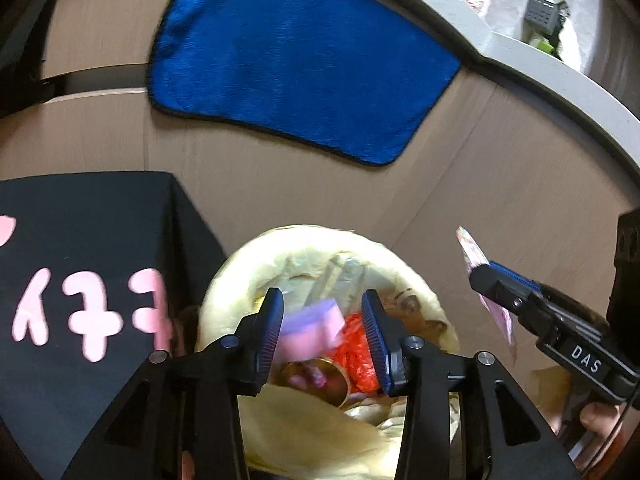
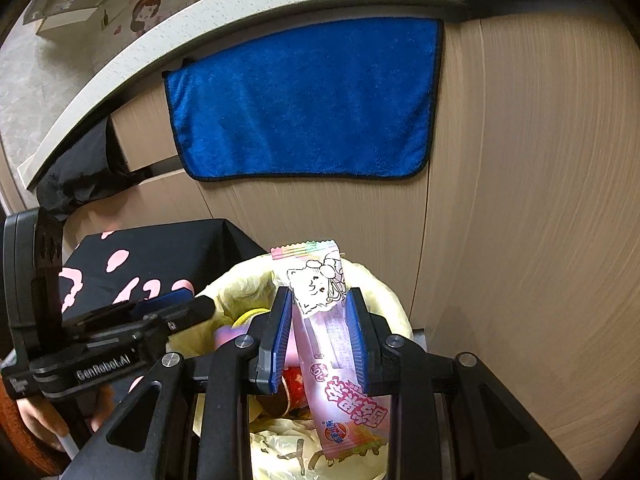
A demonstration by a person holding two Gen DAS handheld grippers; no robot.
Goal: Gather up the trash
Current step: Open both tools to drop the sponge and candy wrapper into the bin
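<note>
A round trash bin lined with a pale yellow bag [image 1: 412,280] [image 2: 384,292] stands on the floor against a wooden cabinet. My left gripper [image 1: 323,332] is open right above its mouth. A blurred pink and purple wrapper [image 1: 310,326] is between and below its fingers, apart from both pads, over red plastic trash [image 1: 356,356] and a gold-rimmed cup [image 1: 320,380]. My right gripper [image 2: 320,340] is shut on a pink snack wrapper with a cartoon [image 2: 324,320] and holds it upright over the bin. It also shows in the left wrist view [image 1: 466,248].
A black box with pink characters [image 1: 88,272] [image 2: 160,256] stands left of the bin. A blue towel [image 1: 296,56] [image 2: 304,100] hangs on the cabinet front under a grey countertop edge [image 2: 160,36]. My left gripper reaches in from the left [image 2: 172,312].
</note>
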